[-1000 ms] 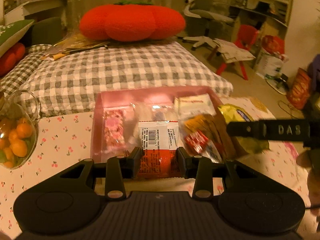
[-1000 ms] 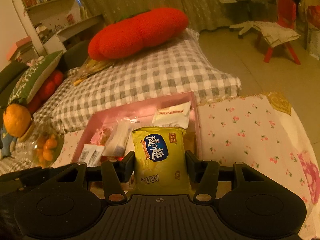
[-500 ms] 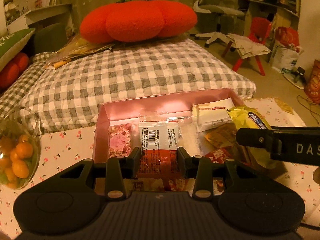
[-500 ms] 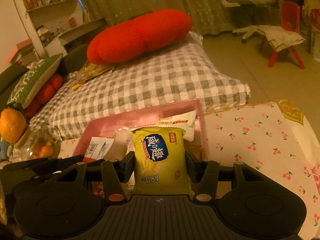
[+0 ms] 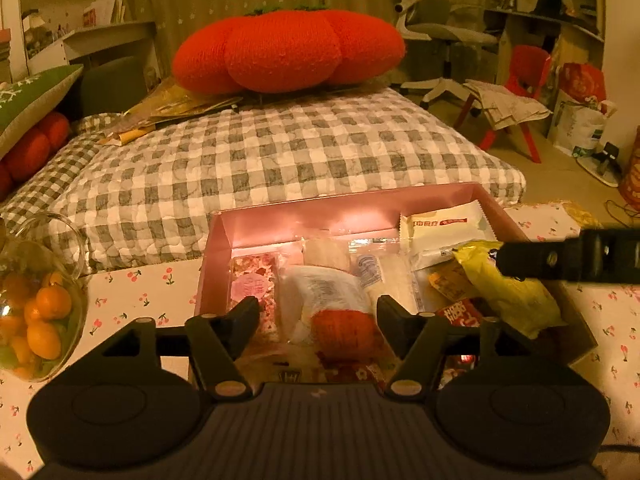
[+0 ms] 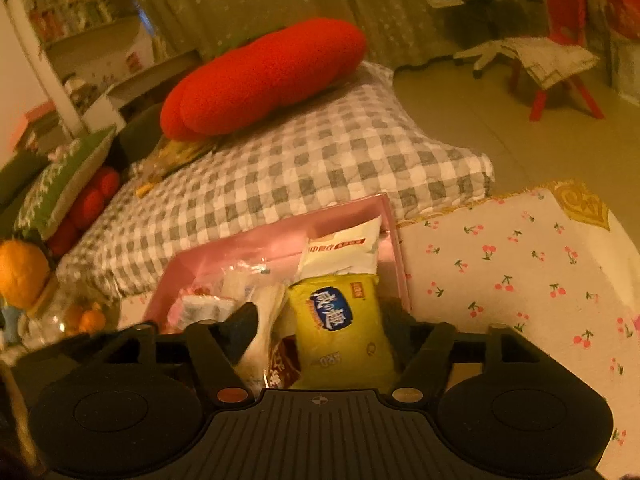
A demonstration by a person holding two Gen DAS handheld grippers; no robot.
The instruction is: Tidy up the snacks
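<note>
The left gripper [image 5: 318, 312] is seen with its jaws spread apart above the pink box [image 5: 320, 210], and nothing is held between them. Under the gap, a red-and-white packet [image 5: 340, 322] lies loose inside the box, touching neither finger. Beside it, a pink floral packet [image 5: 254, 288] is placed at the left wall, and a white packet [image 5: 444, 228] is leaned in the far right corner.

The right gripper [image 6: 324, 328] is also seen with its jaws wide apart. The yellow snack bag [image 6: 340, 328] is found between them, but a gap is visible on each side, so it is not clamped. In the left wrist view the yellow bag [image 5: 512, 292] rests on the other snacks at the right side of the box.

The box is set on a cherry-print cloth [image 6: 520, 264]. A glass bowl of small oranges [image 5: 36, 312] stands left of the box, well apart.
</note>
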